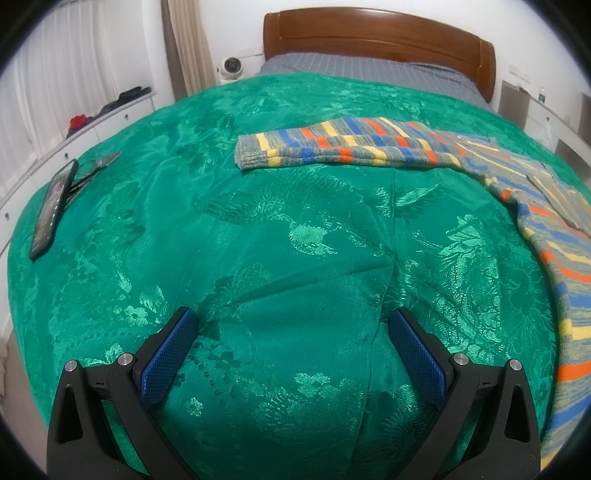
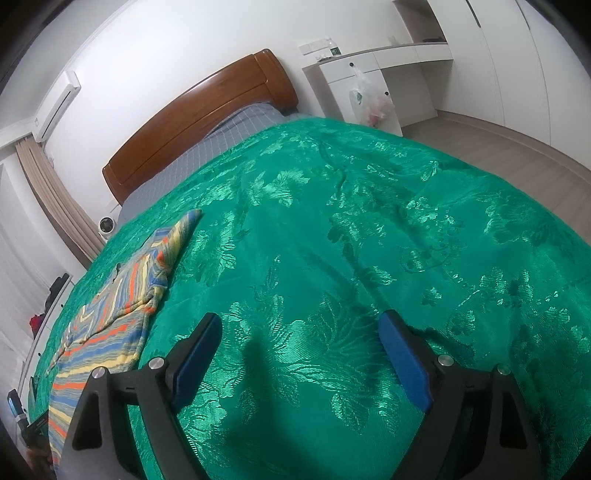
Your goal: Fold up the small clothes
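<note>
Taking the green bedspread (image 1: pixel 295 236) as the landmark, a dark phone (image 1: pixel 53 210) lay tilted on its far left edge in the left wrist view, with a pair of glasses (image 1: pixel 98 166) touching it just beyond. Further right, the left gripper (image 1: pixel 291 321) hung over the near middle of the bedspread, its blue-padded jaws spread wide with only bare green cloth between them. Beyond it, toward the wooden headboard (image 1: pixel 376 33), a sleeve of the striped sweater (image 1: pixel 332 147) stretched flat across the bedspread, and the rest of the garment ran down the spread's right side to the picture's edge. In the right wrist view the same striped sweater (image 2: pixel 110 314) lay on the left part of the bedspread (image 2: pixel 369 229), partly folded over itself, one sleeve pointing toward the headboard (image 2: pixel 199 114). Right of it the right gripper (image 2: pixel 301 321) hovered above plain bedspread, clear of the sweater, its jaws standing wide with nothing held between them.
</note>
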A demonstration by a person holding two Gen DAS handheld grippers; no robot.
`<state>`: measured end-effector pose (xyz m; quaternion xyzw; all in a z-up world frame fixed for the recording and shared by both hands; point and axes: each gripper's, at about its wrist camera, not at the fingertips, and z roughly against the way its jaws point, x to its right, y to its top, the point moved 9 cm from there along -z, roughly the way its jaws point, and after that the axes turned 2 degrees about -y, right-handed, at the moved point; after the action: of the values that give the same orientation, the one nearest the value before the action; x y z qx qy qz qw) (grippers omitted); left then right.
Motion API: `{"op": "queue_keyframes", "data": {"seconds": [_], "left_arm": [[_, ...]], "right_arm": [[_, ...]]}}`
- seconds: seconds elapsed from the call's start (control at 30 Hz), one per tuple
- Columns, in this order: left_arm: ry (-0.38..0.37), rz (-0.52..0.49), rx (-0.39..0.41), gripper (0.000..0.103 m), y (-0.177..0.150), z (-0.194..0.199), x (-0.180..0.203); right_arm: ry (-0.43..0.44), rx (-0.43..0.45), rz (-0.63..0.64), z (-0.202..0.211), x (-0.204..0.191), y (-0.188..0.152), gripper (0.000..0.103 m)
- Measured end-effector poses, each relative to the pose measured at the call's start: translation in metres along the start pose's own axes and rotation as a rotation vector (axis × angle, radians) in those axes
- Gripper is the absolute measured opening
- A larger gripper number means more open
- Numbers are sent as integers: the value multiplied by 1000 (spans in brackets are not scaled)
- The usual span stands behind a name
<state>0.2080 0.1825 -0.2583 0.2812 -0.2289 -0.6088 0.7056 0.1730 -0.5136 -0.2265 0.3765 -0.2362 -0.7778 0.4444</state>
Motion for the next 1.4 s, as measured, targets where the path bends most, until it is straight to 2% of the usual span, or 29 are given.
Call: {"op": "queue_keyframes", "data": {"seconds": [0.07,0.13,0.2,0.27,0.33,0.4,0.5,0.53,0.57,0.6,0.63,0.7,0.73,0.77,0.8,0.87,0.97,1.03,1.1,1.2,1.3,1.4], "left_arm": [[-11,1,-53,103,0,4,0],[-71,0,-103,103,7,12,2],[-133,25,-83,102,25,22,0],[-169,58,-46,103,59,28,-9],[-191,99,-41,103,95,20,-22],[-182,159,-90,103,121,-8,-40],[-112,305,-164,99,135,-55,-75],[-111,348,-191,93,134,-67,-81],[-125,386,-244,82,131,-83,-81],[-134,395,-281,76,127,-92,-79],[-133,385,-315,72,125,-102,-74],[-103,316,-322,69,128,-109,-62],[-96,285,-322,49,130,-111,-56],[-100,267,-324,8,132,-111,-50],[-121,268,-332,4,135,-111,-44],[-124,255,-311,2,147,-105,-35],[-155,186,-221,2,181,-76,-8],[-189,108,-143,2,210,-45,24],[-232,0,-71,2,236,-10,67],[-318,-145,1,2,256,30,146],[-395,-261,27,2,248,53,224],[-416,-339,11,2,219,47,290]], "right_arm": [[2,-2,2,0,0,0,87],[7,-2,1,0,-1,0,88],[17,-2,0,-1,-1,0,89],[19,-4,1,-3,-1,0,91],[16,-7,12,-4,-3,1,92],[15,-8,17,-5,-4,1,93],[15,-8,16,-5,-4,1,93],[14,-8,17,-5,-3,1,93],[14,-8,17,-5,-3,1,93],[14,-8,17,-5,-3,1,93],[14,-7,17,-5,-3,1,93],[13,-7,19,-6,-3,1,93],[12,-7,21,-6,-4,1,93],[12,-7,21,-6,-4,1,93],[13,-7,20,-6,-4,1,93],[16,-5,19,-6,-4,1,93],[20,-2,18,-5,-4,2,93],[22,0,17,-5,-4,2,93],[26,1,16,-4,-4,1,94],[27,2,15,-3,-3,1,94],[26,1,16,-3,-3,1,94],[27,1,16,-3,-3,1,94]]}}
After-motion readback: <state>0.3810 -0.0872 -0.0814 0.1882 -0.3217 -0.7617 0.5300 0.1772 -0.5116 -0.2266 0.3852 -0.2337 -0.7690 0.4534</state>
